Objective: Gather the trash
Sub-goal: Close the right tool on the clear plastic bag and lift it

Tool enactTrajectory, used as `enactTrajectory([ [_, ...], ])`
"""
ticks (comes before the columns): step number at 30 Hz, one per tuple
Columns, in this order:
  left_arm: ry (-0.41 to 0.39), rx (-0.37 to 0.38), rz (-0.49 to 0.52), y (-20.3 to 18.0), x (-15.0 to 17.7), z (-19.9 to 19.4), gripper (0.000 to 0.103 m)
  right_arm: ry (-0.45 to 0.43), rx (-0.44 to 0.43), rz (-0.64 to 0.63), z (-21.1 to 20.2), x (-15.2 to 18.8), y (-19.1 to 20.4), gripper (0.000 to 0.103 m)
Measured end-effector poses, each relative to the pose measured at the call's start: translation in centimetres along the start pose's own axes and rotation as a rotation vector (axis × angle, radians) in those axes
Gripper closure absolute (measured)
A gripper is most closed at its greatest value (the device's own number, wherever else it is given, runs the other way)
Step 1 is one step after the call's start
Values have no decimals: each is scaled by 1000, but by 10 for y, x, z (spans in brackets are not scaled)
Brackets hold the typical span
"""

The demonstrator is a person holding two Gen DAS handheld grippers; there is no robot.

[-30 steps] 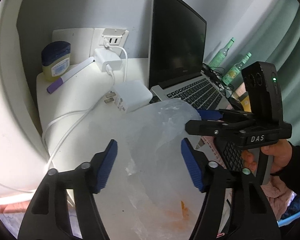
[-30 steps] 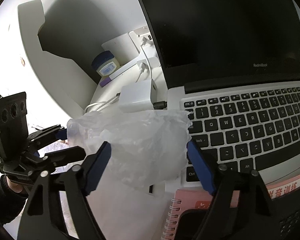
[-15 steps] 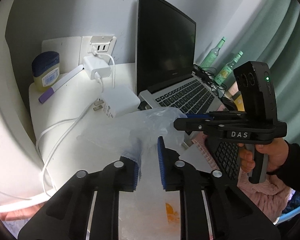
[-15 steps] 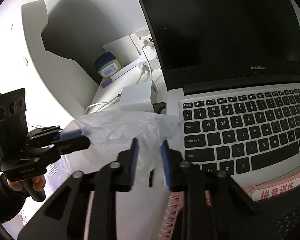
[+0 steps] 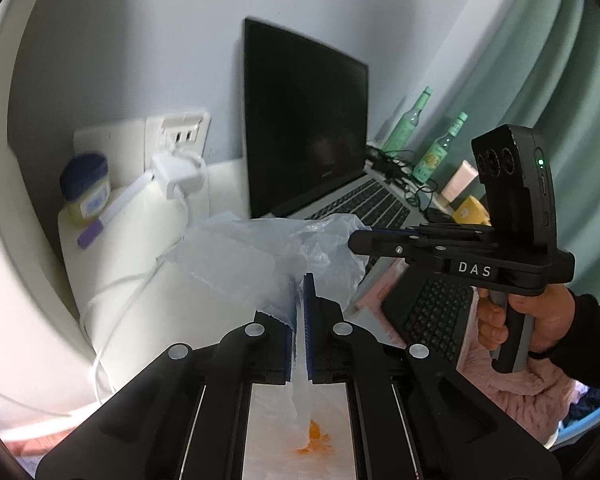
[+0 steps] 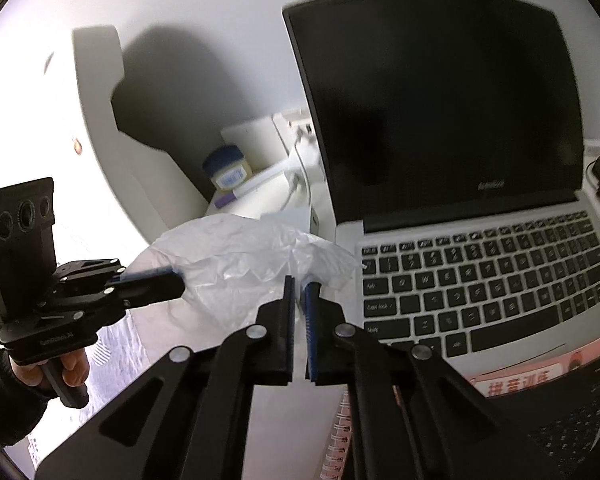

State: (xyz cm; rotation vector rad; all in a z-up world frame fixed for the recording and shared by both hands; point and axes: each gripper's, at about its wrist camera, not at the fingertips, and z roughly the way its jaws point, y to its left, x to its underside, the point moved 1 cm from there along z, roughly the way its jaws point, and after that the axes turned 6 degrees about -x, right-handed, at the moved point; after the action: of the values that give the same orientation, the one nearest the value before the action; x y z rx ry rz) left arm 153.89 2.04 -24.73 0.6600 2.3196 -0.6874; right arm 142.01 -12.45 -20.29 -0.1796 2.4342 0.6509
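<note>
My L wrist cam looks down-fwd, close over the desk; R cam likewise from the opposite side. Both share the plastic bag [image 5: 284, 248] [image 6: 252, 256] & laptop [image 5: 308, 152] [image 6: 440, 100].

Count, both views:
- 1 clear plastic bag [image 5: 260, 256], orange smear low inside
- 2 grippers: left gripper [image 5: 300, 300], right gripper [image 6: 298, 300]
- 1 open laptop [image 5: 304, 128], right of centre, screen dark
- 2 green glass bottles, far right: first bottle [image 5: 410, 124], second bottle [image 5: 440, 152]
- 1 blue-lidded jar [image 5: 85, 188], far left
- 1 white stick with purple cap [image 5: 112, 212], just beside the jar
- 1 white charger [image 5: 176, 172] plugged in at the wall socket [image 5: 178, 136]
- 1 spiral notebook [image 6: 340, 432], near edge
- 1 pink tube [image 5: 458, 182], beyond the bottles
- 2 hands seen: right hand [image 5: 528, 324], left hand [image 6: 60, 368]
</note>
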Motion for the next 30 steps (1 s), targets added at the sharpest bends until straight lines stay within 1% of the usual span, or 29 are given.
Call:
enactTrajectory([
  [7, -72, -2, 41, -20, -22, -24, 99, -71, 12, -22, -34, -9, 15, 96],
  [17, -132, 0, 109, -59, -37, -65, 99, -157, 27, -60, -86, -13, 39, 96],
  [21, -145, -12, 121, -74, -33, -81, 99, -184, 30, -66, -104, -7, 49, 96],
  [27, -163, -40, 107, -98, -18, -106, 99, -189, 20, -101, -133, 16, 66, 96],
  [30, -175, -51, 105, -119, -8, -119, 99, -195, 16, -116, -149, 26, 73, 96],
])
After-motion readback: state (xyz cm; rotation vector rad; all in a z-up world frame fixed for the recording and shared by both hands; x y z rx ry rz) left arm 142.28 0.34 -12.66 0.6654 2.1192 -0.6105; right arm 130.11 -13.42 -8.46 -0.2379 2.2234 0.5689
